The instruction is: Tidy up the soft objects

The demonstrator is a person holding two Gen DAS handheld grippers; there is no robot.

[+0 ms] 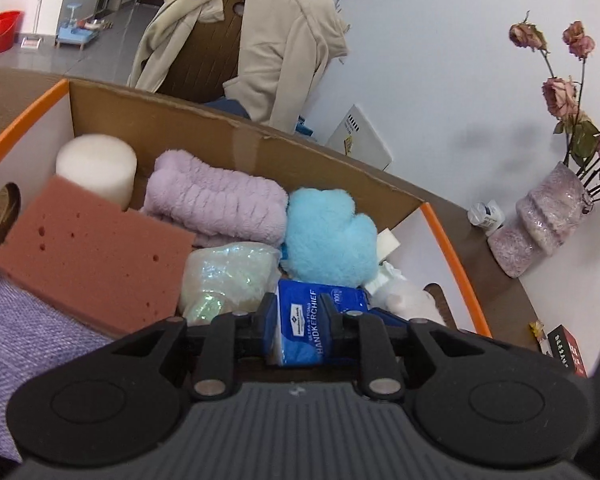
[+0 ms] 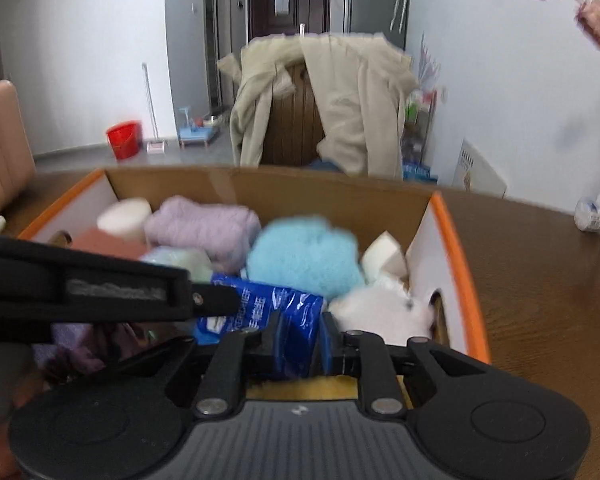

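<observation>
A blue handkerchief pack (image 1: 312, 320) hangs over the near side of an orange-rimmed cardboard box (image 1: 236, 128). My left gripper (image 1: 300, 308) is shut on one end of it. My right gripper (image 2: 300, 322) is shut on the same pack (image 2: 260, 300), with the left gripper (image 2: 216, 300) reaching in from the left. In the box lie a pink sponge (image 1: 96, 256), a white foam cylinder (image 1: 96, 164), a lilac fluffy towel (image 1: 216, 200), a light-blue plush (image 1: 324, 236), an iridescent pouch (image 1: 224, 276), a white plush (image 2: 376, 312) and a purple cloth (image 1: 24, 328).
The box stands on a brown wooden table (image 2: 540, 300). A pink vase of dried roses (image 1: 540, 224), a small white bottle (image 1: 486, 216) and a red box (image 1: 568, 348) stand to its right by the wall. Behind the table is a chair draped with a beige coat (image 1: 260, 48).
</observation>
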